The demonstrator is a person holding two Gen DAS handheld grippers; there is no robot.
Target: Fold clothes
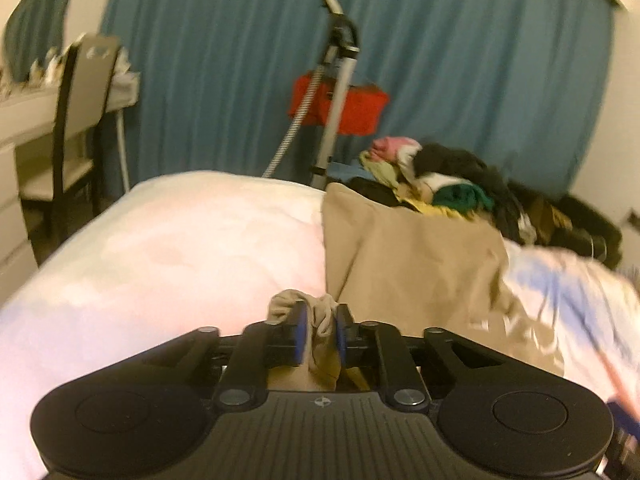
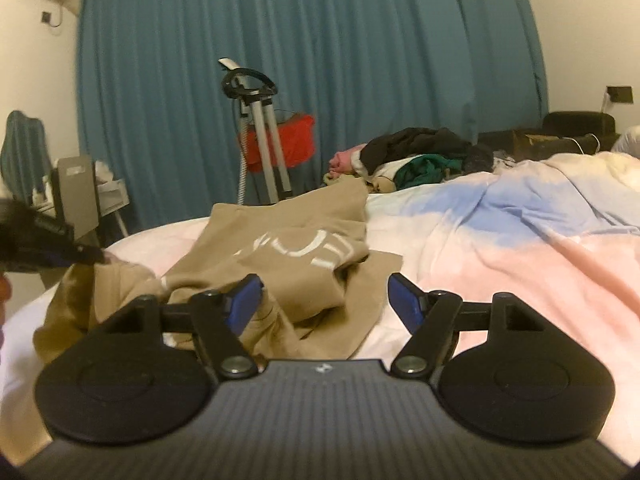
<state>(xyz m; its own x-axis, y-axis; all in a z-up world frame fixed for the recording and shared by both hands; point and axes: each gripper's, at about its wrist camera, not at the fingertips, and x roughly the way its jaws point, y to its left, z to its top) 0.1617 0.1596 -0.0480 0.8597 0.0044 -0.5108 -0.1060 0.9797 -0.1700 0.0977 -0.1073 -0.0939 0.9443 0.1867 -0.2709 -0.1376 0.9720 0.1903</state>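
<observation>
A tan garment with white lettering (image 2: 288, 256) lies crumpled on the bed; it also shows in the left wrist view (image 1: 408, 248). My left gripper (image 1: 320, 326) is shut on a bunched edge of the tan garment. It appears at the left edge of the right wrist view (image 2: 86, 257), pinching the garment's left corner. My right gripper (image 2: 325, 296) is open and empty, just above the garment's near folds.
The bed has a pink, white and blue cover (image 2: 500, 240). A pile of mixed clothes (image 2: 416, 156) lies at the far side. A garment steamer stand (image 2: 260, 136) with a red item stands before the teal curtain (image 2: 360, 40). A chair and desk (image 1: 76, 120) are left.
</observation>
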